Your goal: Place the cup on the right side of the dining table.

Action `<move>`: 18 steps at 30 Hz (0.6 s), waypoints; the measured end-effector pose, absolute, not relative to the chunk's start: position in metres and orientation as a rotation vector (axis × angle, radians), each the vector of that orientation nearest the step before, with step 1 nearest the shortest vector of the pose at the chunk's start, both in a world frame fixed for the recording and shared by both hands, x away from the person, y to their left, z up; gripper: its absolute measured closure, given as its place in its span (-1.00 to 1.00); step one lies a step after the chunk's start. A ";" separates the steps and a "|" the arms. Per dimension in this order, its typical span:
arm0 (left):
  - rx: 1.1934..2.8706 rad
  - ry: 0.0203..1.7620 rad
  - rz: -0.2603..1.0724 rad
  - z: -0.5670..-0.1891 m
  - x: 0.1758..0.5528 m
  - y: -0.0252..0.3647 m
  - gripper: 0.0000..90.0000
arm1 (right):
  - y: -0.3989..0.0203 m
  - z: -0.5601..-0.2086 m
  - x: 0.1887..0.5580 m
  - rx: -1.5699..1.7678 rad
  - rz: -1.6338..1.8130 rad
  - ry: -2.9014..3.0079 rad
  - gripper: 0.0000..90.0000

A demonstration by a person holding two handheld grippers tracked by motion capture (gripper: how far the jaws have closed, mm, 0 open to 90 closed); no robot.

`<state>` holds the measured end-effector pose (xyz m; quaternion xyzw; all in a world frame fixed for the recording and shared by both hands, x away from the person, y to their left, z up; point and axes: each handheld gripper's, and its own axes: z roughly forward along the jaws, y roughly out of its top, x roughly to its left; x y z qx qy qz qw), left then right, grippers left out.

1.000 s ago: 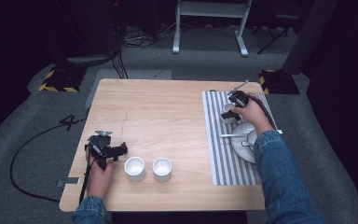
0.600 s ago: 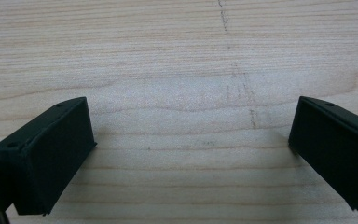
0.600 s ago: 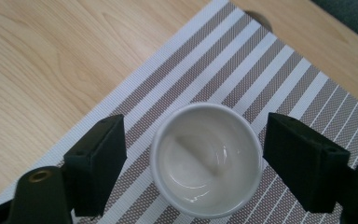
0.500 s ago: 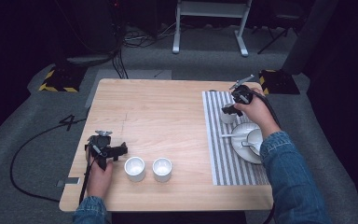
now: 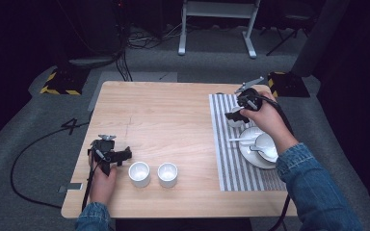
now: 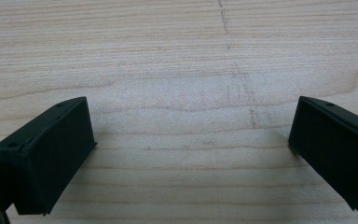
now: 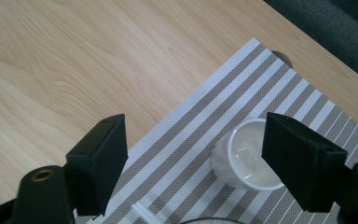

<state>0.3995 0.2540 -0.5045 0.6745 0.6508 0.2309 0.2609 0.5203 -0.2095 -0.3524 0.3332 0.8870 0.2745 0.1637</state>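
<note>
on the left, near the front left corner of the wooden table, left gripper held in the left hand, low over the bare wood, jaws pointing toward the right edge. in the left gripper view, both black jaws spread wide apart with nothing but wood grain and faint pencil marks between them. cable trailing off the left edge onto the grey floor.

just right of that gripper, near the front edge, two small white cups and standing upright side by side, close together but not touching, both apart from the jaws.

further right, a grey-and-white striped placemat lying along the right edge of the table. on its far half, a small white fluted cup, upright, with the right gripper hovering above it in the right hand. in the right gripper view, jaws spread open, one over the mat's striped corner, the other overlapping the cup's rim in the picture; cannot tell whether touching. nothing pinched.

on the mat's near half, a white plate carrying a white cup or bowl, partly hidden by the denim sleeve, with a white spoon-like handle sticking out toward the table's middle.
</note>
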 end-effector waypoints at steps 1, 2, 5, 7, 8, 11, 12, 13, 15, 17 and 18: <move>1.826 1.762 0.625 -0.504 0.400 0.254 -0.99 | -0.208 -0.351 0.517 0.951 0.778 2.531 -0.50; 1.827 1.761 0.627 -0.505 0.400 0.254 -1.00 | -0.206 -0.350 0.514 0.948 0.780 2.533 -0.49; 1.823 1.763 0.625 -0.505 0.400 0.254 -1.00 | -0.201 -0.347 0.504 0.931 0.799 2.541 -0.49; 1.826 1.762 0.625 -0.504 0.400 0.254 -0.99 | -0.198 -0.345 0.498 0.909 0.813 2.548 -0.49; 1.822 1.763 0.626 -0.505 0.400 0.254 -1.00 | -0.196 -0.344 0.495 0.901 0.821 2.551 -0.49; 1.822 1.763 0.626 -0.505 0.400 0.254 -1.00 | -0.193 -0.343 0.485 0.872 0.827 2.561 -0.49; 1.827 1.762 0.625 -0.504 0.400 0.254 -1.00 | -0.192 -0.342 0.482 0.863 0.823 2.564 -0.49; 1.827 1.761 0.627 -0.505 0.400 0.254 -1.00 | -0.191 -0.342 0.479 0.854 0.831 2.568 -0.49; 1.822 1.763 0.626 -0.505 0.400 0.254 -1.00 | -0.189 -0.342 0.472 0.842 0.841 2.573 -0.49; 1.827 1.762 0.625 -0.504 0.400 0.254 -1.00 | -0.188 -0.342 0.464 0.831 0.852 2.580 -0.49; 1.826 1.762 0.626 -0.504 0.400 0.254 -0.99 | -0.187 -0.343 0.460 0.819 0.861 2.581 -0.49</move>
